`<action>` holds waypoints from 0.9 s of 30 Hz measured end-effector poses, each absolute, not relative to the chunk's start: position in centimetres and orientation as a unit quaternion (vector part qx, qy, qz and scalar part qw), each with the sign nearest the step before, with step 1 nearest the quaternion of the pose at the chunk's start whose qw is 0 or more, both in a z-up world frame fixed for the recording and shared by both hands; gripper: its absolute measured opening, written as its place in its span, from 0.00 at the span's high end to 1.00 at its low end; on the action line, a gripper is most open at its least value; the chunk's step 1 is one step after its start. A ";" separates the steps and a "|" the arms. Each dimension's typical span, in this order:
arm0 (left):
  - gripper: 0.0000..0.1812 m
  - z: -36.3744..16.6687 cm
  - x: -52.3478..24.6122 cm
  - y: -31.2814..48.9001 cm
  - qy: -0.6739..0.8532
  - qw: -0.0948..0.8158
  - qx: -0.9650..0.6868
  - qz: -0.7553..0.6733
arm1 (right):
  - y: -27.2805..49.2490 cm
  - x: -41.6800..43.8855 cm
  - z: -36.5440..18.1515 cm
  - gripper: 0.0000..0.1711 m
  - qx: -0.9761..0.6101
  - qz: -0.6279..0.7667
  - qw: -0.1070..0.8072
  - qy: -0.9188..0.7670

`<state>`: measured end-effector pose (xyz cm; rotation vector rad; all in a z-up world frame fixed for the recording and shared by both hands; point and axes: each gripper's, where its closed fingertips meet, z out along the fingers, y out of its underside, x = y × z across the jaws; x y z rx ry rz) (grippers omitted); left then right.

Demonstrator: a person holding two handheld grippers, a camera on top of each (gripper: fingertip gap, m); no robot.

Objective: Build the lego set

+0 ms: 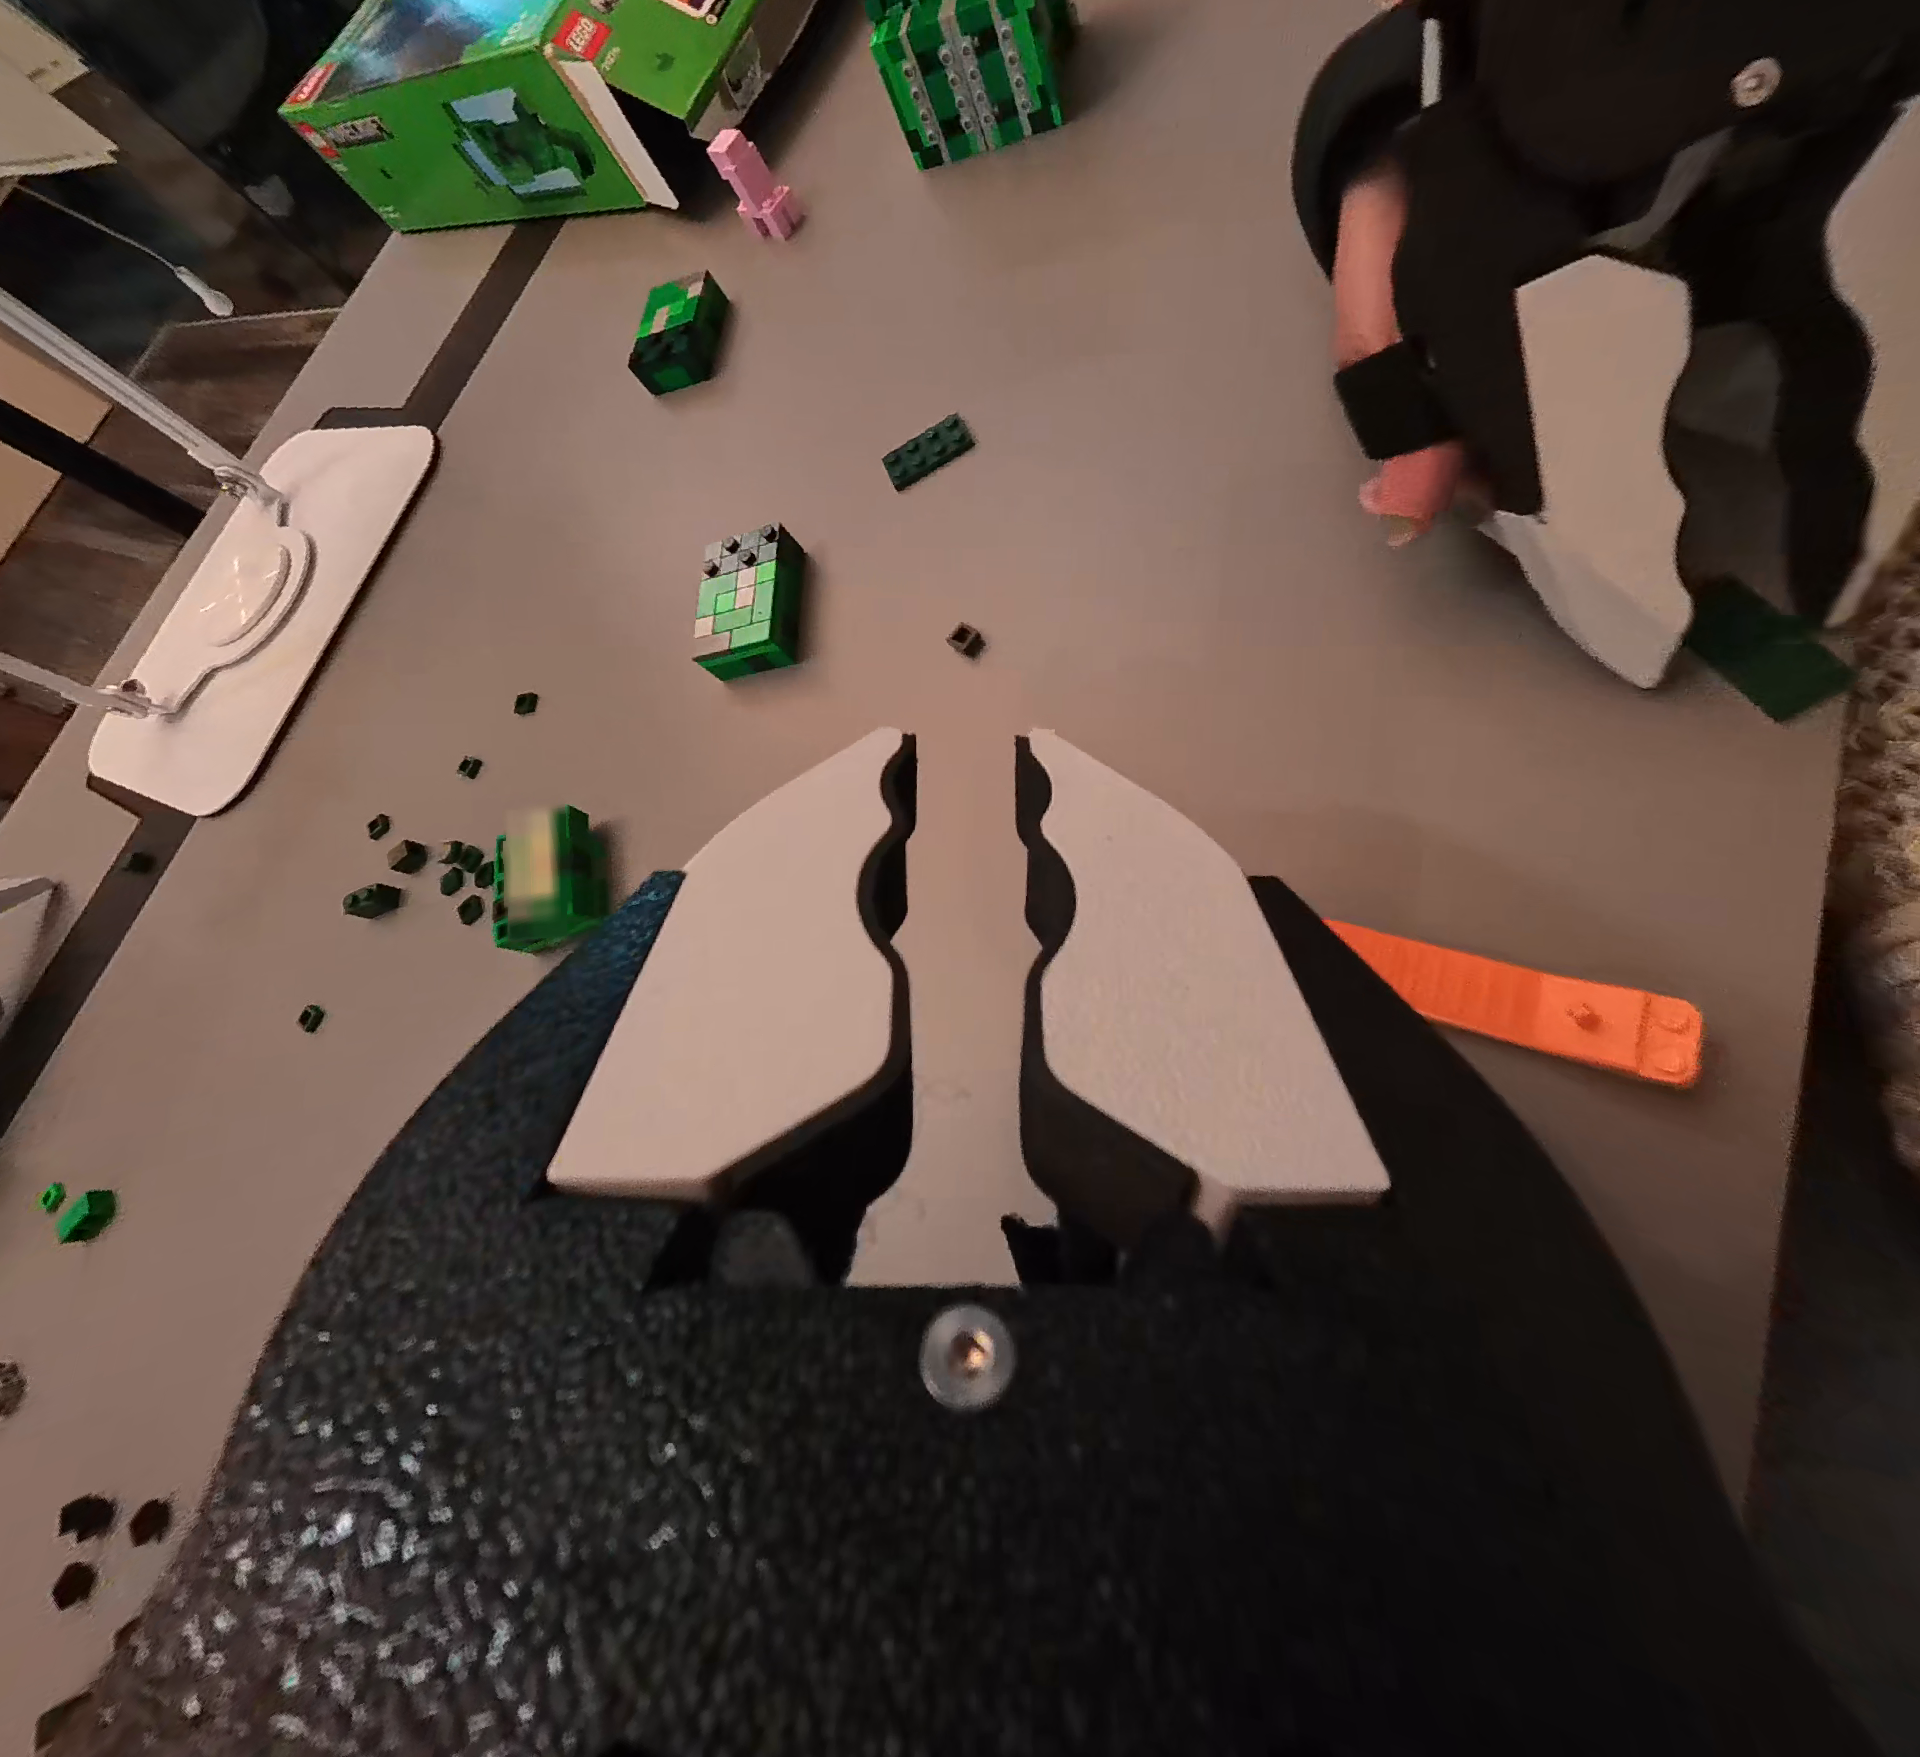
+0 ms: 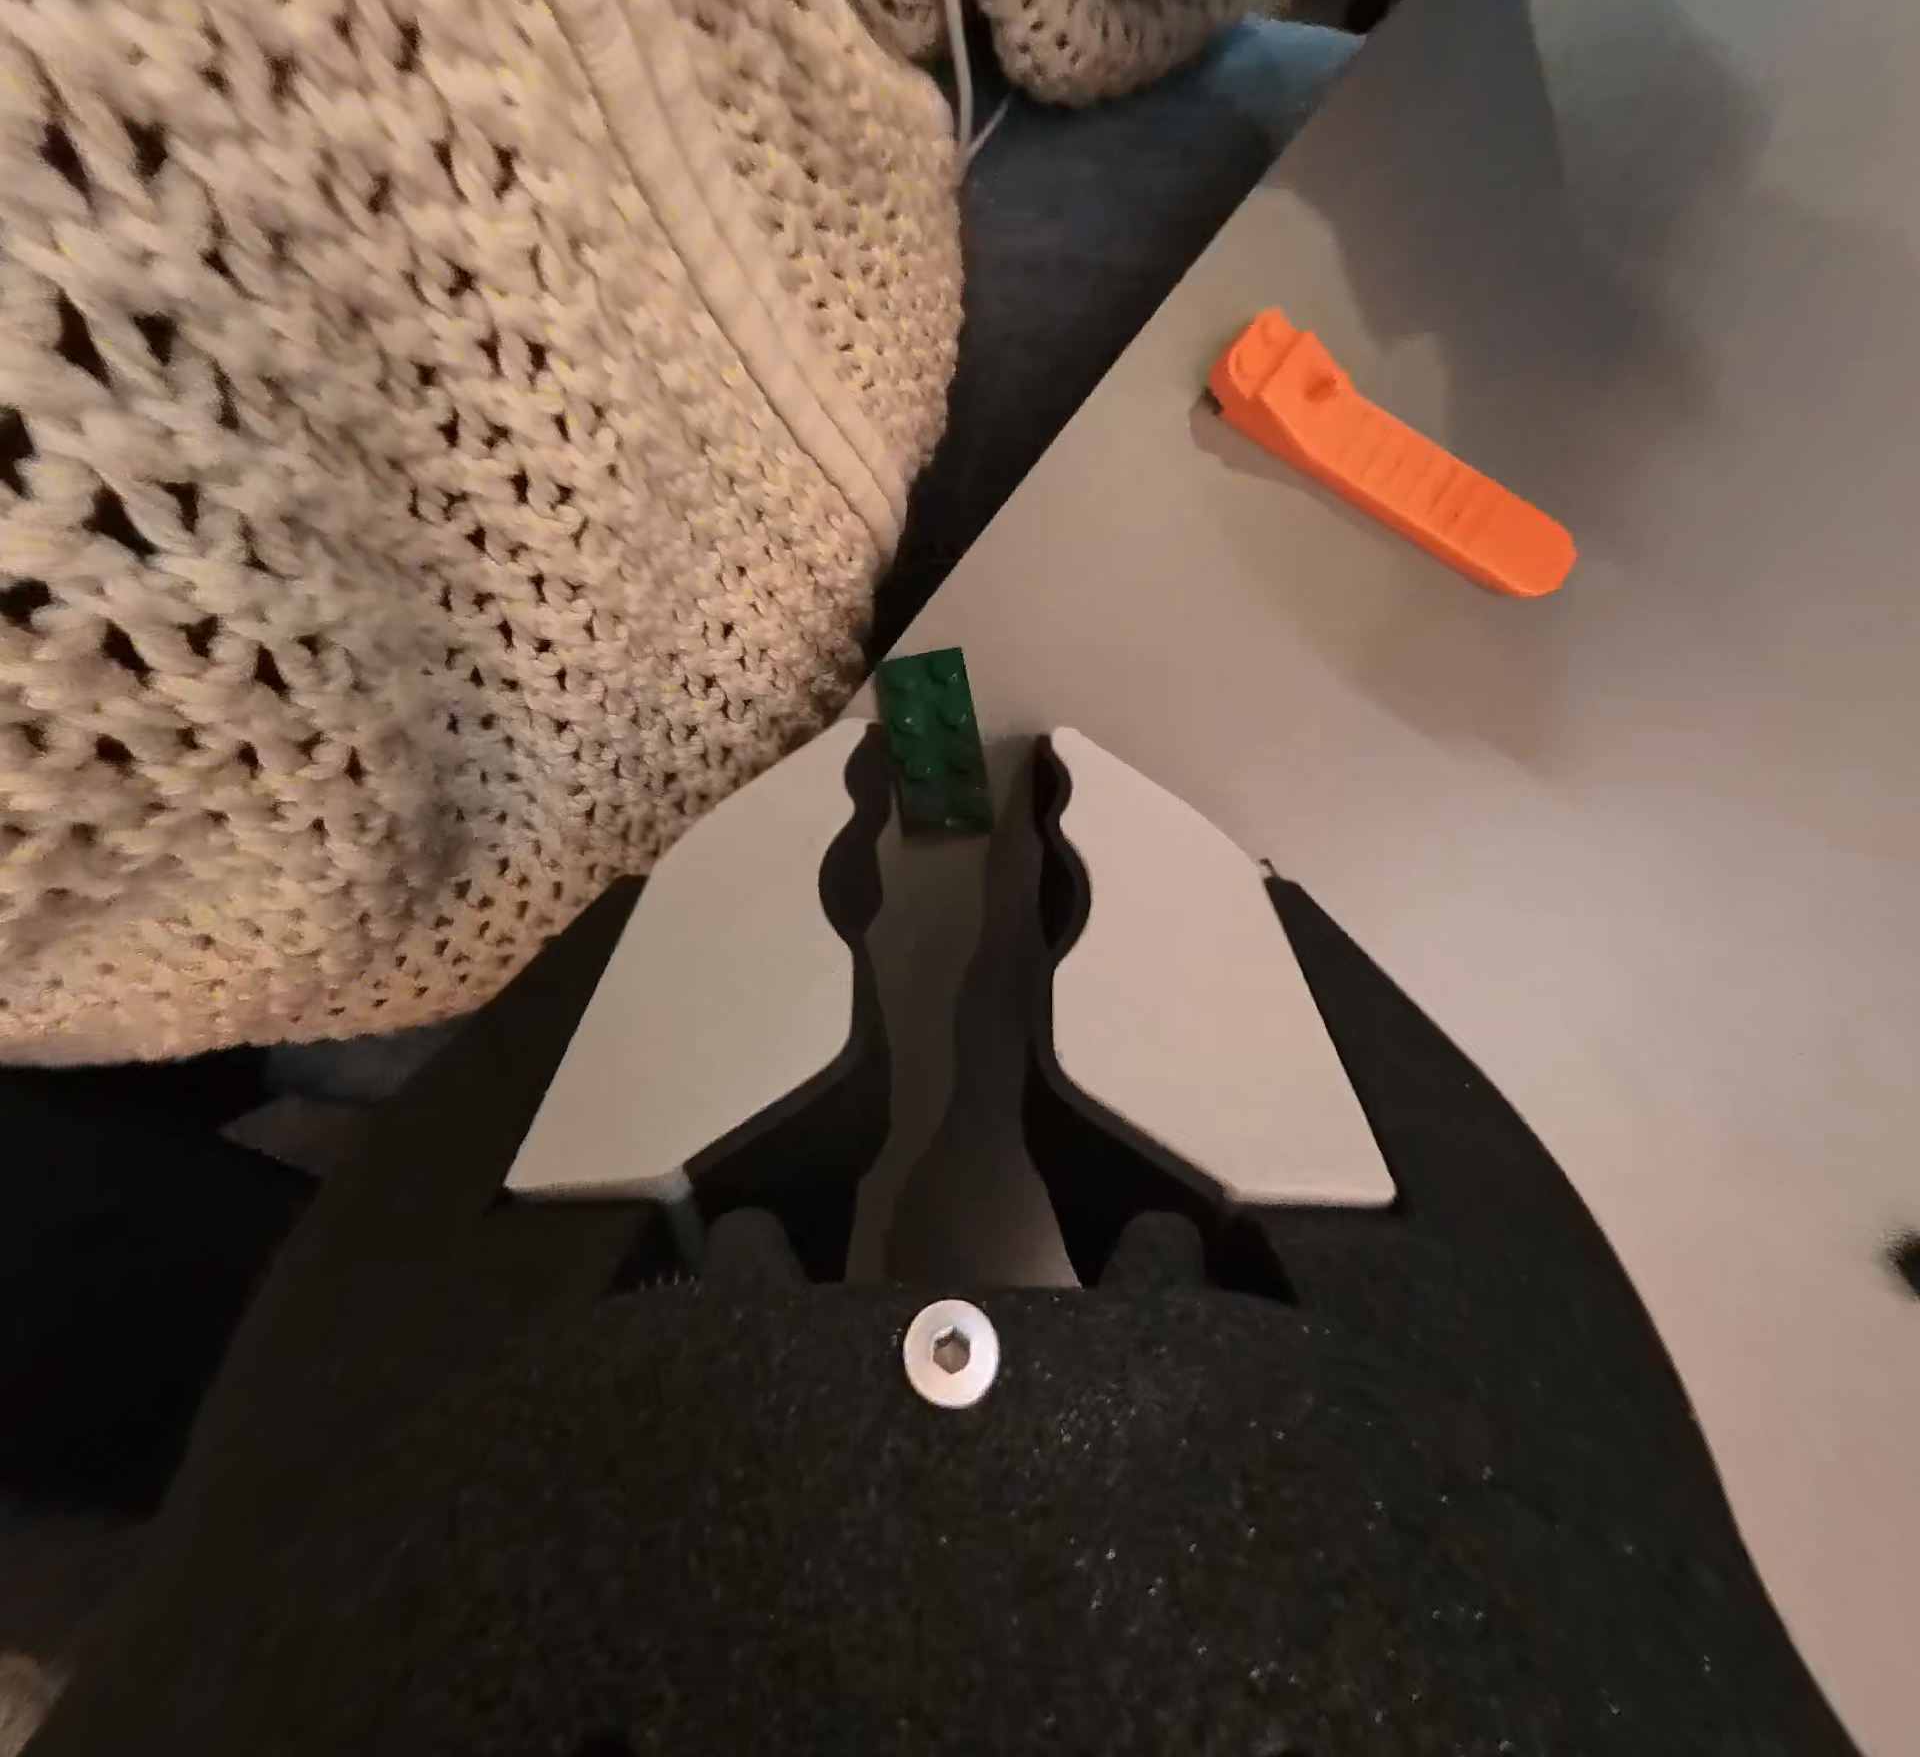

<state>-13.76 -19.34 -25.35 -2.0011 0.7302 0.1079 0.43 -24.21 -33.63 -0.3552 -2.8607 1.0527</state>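
The right gripper is sitting open around a dark green flat Lego plate at the grey tabletop edge, mid-frame. The left gripper is hanging open, empty. Only its view is showing the green printed cardboard box, upper left.

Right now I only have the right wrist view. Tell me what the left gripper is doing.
Observer: The left gripper is open and empty.
Operator: Give me the build nearest to it.
Observer: A small green block sits just ahead of it, slightly to its left.
Operator: Find me another dark plate.
Observer: A dark green plate lies flat farther out, beyond that block.
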 end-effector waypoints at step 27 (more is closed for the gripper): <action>1.00 -26.3 -7.5 -17.7 0.157 0.487 -0.817 -0.266 | -19.0 -8.4 -24.5 1.00 -0.005 0.166 0.408 -0.898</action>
